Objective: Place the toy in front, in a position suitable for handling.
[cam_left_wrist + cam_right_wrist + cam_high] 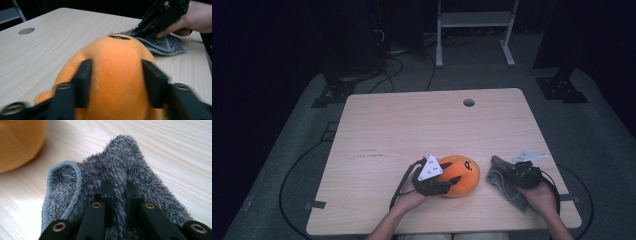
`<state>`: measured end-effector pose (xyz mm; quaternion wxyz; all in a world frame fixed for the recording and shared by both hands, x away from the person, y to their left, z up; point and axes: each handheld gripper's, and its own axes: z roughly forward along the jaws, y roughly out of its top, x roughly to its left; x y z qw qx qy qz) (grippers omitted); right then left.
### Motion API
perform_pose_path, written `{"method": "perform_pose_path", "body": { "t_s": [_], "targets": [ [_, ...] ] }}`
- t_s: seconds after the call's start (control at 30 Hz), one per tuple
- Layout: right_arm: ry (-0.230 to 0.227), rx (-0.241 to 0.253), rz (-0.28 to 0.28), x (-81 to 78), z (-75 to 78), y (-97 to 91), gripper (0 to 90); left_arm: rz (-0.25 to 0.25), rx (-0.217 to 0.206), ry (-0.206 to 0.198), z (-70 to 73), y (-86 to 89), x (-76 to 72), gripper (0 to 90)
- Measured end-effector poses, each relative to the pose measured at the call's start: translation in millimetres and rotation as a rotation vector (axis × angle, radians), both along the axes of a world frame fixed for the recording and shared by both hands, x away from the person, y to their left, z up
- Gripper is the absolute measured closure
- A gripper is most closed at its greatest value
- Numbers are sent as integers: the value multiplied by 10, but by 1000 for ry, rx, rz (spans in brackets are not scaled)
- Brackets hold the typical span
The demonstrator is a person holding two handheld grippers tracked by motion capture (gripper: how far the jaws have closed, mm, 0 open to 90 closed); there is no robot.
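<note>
1. Right now the orange plush toy (460,175) sits on the wooden table (412,130) near its front edge, a little right of the middle.
2. The left gripper (116,82) comes at the toy from the person's side. In the left gripper view its two black jaws stand partly apart on either side of the toy's rounded body, right up against the fabric. Whether the pads actually press into the plush cannot be told.
3. A dark stitched mark (119,37) shows on the toy's far upper side.
4. The grey fluffy cloth (120,170) lies on the table just right of the toy, close to the right front corner.
5. The right gripper (119,195) has its jaws closed tight on a raised fold of the cloth, which bunches up between and above the pads.
6. A round hole (468,102) sits in the tabletop near the far edge.
</note>
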<state>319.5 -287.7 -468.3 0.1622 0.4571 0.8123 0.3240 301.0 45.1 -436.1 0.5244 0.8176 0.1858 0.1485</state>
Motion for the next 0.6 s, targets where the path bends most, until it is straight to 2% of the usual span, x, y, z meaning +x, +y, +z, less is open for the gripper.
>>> {"method": "perform_pose_path", "body": {
  "t_s": [0.07, 0.13, 0.2, 0.27, 0.33, 0.4, 0.47, 0.53, 0.6],
  "targets": [
    [6, 16, -15, -13, 14, -81, 809, -7, -19, 17, 71, 55, -1, 278],
    [-14, 39, -27, -61, 66, -157, 810, 7, -25, 22, 110, 119, 0, 215],
    [-58, 75, -22, -148, 176, -200, 810, 18, -31, 28, 113, 186, 18, 206],
    [-107, 115, 16, -247, 293, -188, 810, 23, -28, 37, 95, 245, 47, 241],
    [-147, 135, 82, -329, 401, -123, 809, 24, -14, 38, 59, 255, 56, 319],
    [-183, 159, 160, -404, 493, -27, 808, 17, -3, 38, 27, 240, 61, 358],
    [-210, 216, 251, -458, 560, 90, 807, 27, 5, 37, -2, 207, 64, 375],
    [-239, 216, 312, -502, 599, 253, 805, 31, 5, 38, -20, 174, 70, 384],
    [-248, 210, 377, -525, 592, 427, 803, 38, 24, 26, -32, 137, 70, 402]
  ]
}}
